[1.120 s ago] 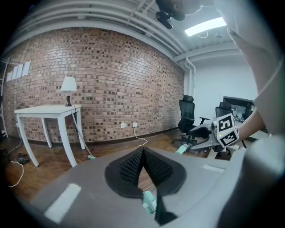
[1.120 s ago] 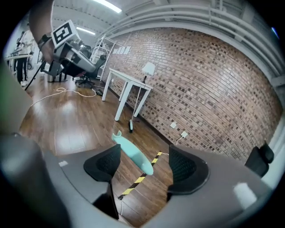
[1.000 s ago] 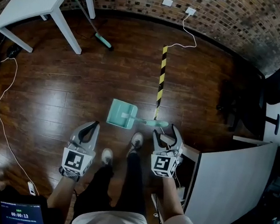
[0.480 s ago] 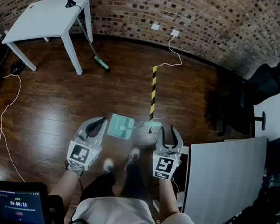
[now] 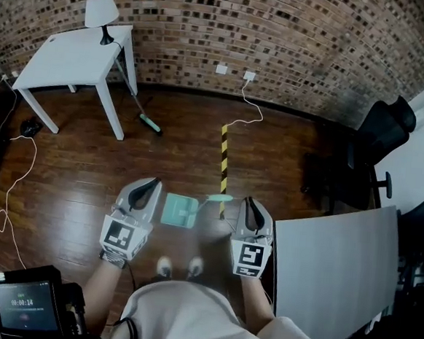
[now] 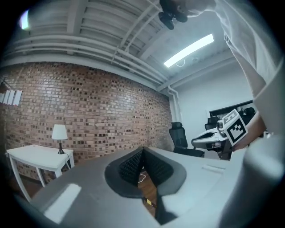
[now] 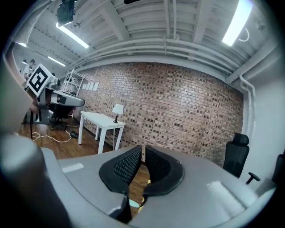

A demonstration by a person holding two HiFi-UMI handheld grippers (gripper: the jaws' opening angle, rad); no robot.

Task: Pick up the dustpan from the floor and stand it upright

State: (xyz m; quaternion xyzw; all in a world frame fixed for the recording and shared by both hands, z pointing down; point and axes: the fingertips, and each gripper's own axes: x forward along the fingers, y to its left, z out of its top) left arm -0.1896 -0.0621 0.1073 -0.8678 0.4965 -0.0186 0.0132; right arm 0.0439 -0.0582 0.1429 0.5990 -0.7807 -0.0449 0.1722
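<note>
Dustpan (image 5: 178, 211) is lying flat on the wood floor (image 5: 87, 177), not upright, w/ the pan end to the L and the handle pointing R toward a yellow-black tape strip (image 5: 224, 155). In head view it's showing btwn the two grippers, and neither is touching it. Both are pointing at the far brick wall (image 5: 281, 32) rather than at the floor.

L gripper (image 5: 147, 188) is hovering just L of the pan. L gripper view is showing its fingers (image 6: 129, 165) pressed together at the tips, w/ nothing btwn them.

R gripper (image 5: 253, 206) is hovering just R of the handle end. Its fingers (image 7: 125, 165) have just been closing and are sitting nearly together w/ only a thin slit left and nothing in it. A bit of mint is peeking in below them in R gripper view.

Person's shoes (image 5: 164, 268) are showing just behind the dustpan.

Farther off, a white bench (image 5: 75, 55) w/ a lamp (image 5: 102, 9) is standing by the wall, w/ a broom (image 5: 148, 123) leaning at it. A black chair (image 5: 379, 138) is standing to the R, and a grey board (image 5: 332, 262) is sitting beside the R gripper.
</note>
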